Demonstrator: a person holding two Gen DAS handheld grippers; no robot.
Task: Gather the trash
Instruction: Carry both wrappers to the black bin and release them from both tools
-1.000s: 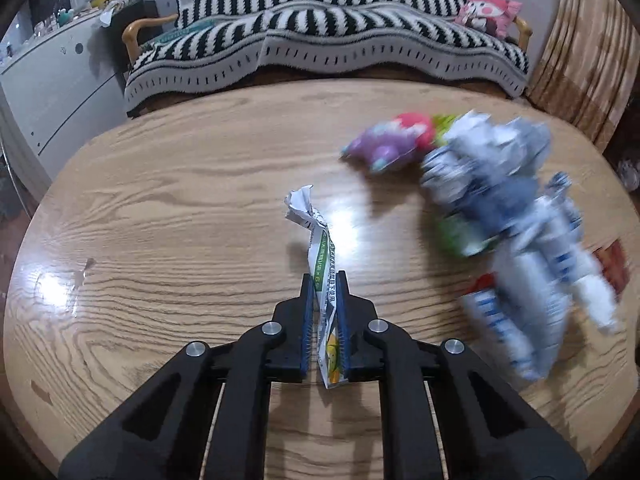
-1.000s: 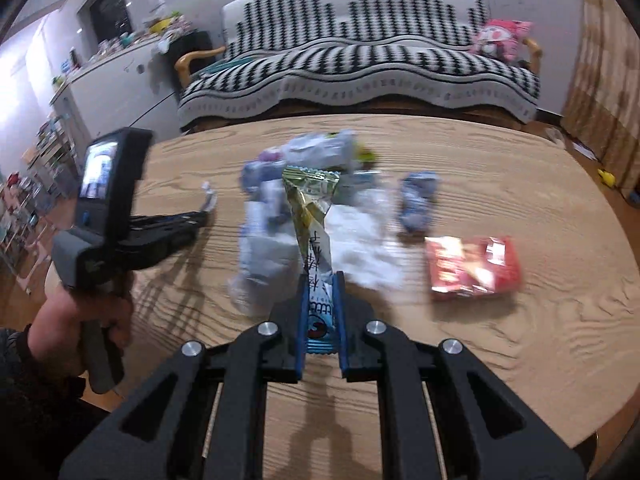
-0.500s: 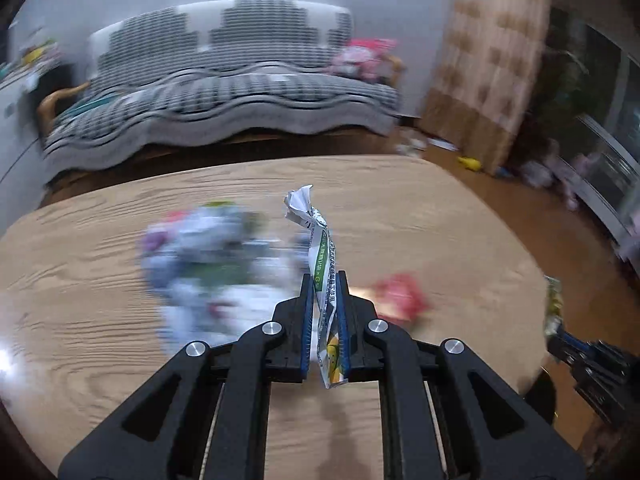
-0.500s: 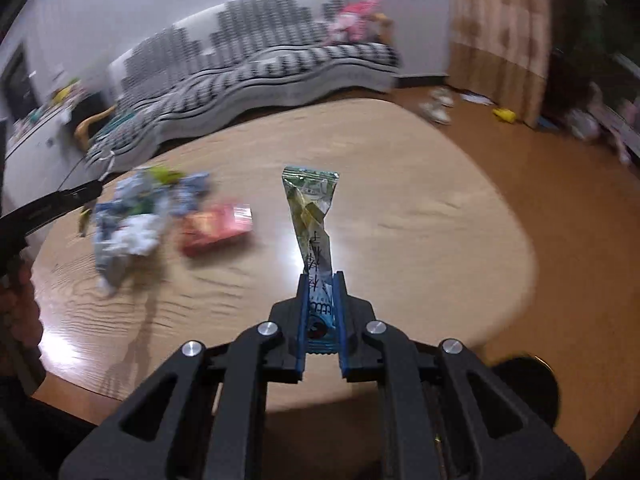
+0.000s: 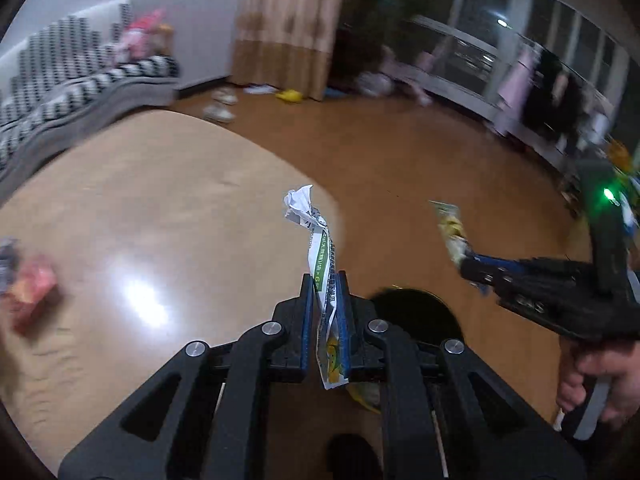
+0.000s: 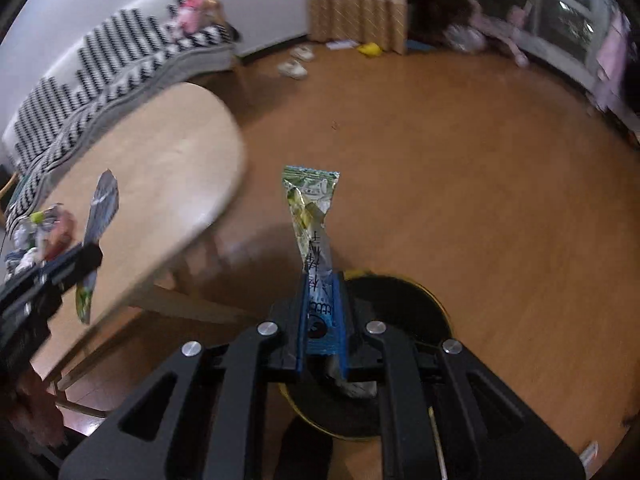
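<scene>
My left gripper [image 5: 325, 280] is shut on a crumpled white and green wrapper [image 5: 316, 248], held over the table's right end. Below it on the floor stands a dark round bin [image 5: 416, 312]. My right gripper [image 6: 322, 280] is shut on a green and blue foil wrapper [image 6: 311, 216], directly above the same bin [image 6: 404, 308], whose rim shows yellow. In the left wrist view the right gripper [image 5: 464, 268] comes in from the right with its wrapper [image 5: 450, 228]. In the right wrist view the left gripper [image 6: 90, 258] shows at the left with its wrapper [image 6: 100, 208].
The oval wooden table [image 5: 140, 208] lies to the left, with a red packet [image 5: 34, 288] and a pile of wrappers [image 6: 36, 236] on it. A striped sofa [image 6: 120, 52], a curtain [image 5: 288, 20], shoes [image 6: 294, 66] on the wooden floor and windows [image 5: 520, 40] stand beyond.
Both grippers have swung from over the table's trash pile to the right, past the table's end, and now hang over the floor bin. Each wrapper stays gripped.
</scene>
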